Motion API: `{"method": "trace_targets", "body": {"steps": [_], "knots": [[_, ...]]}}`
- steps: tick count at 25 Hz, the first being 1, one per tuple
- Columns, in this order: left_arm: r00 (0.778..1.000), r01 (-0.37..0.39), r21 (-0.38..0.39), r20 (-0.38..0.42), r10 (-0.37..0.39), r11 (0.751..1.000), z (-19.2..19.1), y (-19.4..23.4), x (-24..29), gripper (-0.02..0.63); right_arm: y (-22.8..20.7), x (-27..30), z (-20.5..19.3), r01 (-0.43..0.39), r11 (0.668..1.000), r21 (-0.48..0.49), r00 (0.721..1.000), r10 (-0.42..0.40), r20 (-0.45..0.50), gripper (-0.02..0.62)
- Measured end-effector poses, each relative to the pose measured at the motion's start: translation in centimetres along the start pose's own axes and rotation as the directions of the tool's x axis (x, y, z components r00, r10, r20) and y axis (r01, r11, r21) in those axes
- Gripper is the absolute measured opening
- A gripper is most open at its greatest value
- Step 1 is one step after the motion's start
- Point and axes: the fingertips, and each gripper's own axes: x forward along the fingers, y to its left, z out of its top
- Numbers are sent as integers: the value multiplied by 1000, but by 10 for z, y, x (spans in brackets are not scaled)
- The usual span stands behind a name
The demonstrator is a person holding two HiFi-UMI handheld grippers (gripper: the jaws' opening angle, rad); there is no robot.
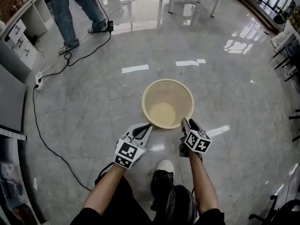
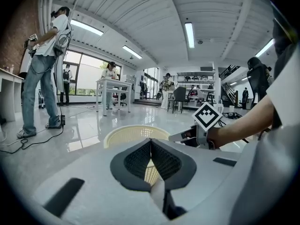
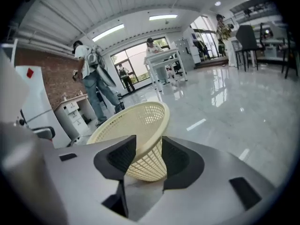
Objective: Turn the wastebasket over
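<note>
glossy grey floor (image 1: 93, 102) bears a cream mesh wastebasket (image 1: 168, 102), mouth up. left tongs (image 1: 148, 126) closed, empty; right tongs (image 1: 184, 122) stand apart, its mesh wall between them.

Our head view steeply down from above the wastebasket (image 1: 151, 96); our two gripper views low, close beside it, wastebasket common to all three.

Glossy grey floor (image 1: 93, 102), white desk (image 1: 21, 29)

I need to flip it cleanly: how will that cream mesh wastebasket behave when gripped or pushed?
Probably light: the wastebasket is thin open mesh and looks empty. Its wall may flex under a pinch. On the glossy floor it would likely slide or tip.
</note>
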Motion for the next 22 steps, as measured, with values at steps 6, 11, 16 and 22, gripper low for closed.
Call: {"method": "trace_targets", "body": {"steps": [6,11,16,22], "knots": [[1000,3,-5,-2,-3,1000,-4,2,-4,8,2,7,-4,-132,936,327,990,142,-7,120],[1000,22,8,-9,-22,1000,-6,-7,-5,8,13,-2,1,-155,947,283,988,155,21,105],[1000,23,-13,0,-23,1000,-9,-7,-7,8,28,-16,16,-162,973,163,985,150,84,77],[999,37,-45,19,-36,998,-9,-16,-6,8,56,-34,24,-113,988,-109,989,122,80,54]]}}
